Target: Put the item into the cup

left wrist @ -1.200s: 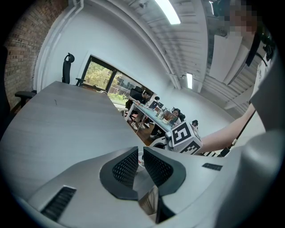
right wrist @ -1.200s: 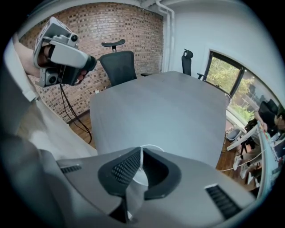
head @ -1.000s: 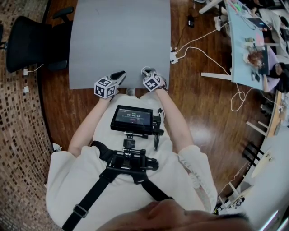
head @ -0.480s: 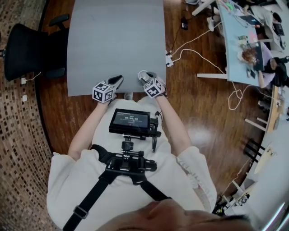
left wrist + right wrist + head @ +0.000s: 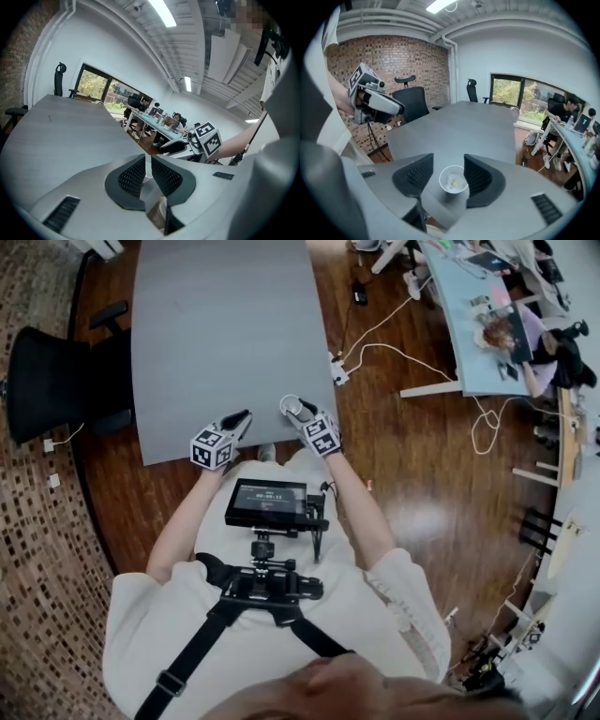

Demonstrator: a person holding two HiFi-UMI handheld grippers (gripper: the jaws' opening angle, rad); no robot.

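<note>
In the head view, the left tongs (image 5: 240, 418) and right tongs (image 5: 296, 412) are being held over the near edge of the grey desk (image 5: 225, 334), with the cup (image 5: 292, 405) standing at the right tongs' tips.

In the left gripper view, the left tongs are being held closed, pads almost touching.

In the right gripper view, the right tongs' jaws have just been opening and are being held wide apart. The cup is being framed between them, untouched, standing upright below them with its mouth up. The pale item (image 5: 454, 183) is lying inside it.
</note>
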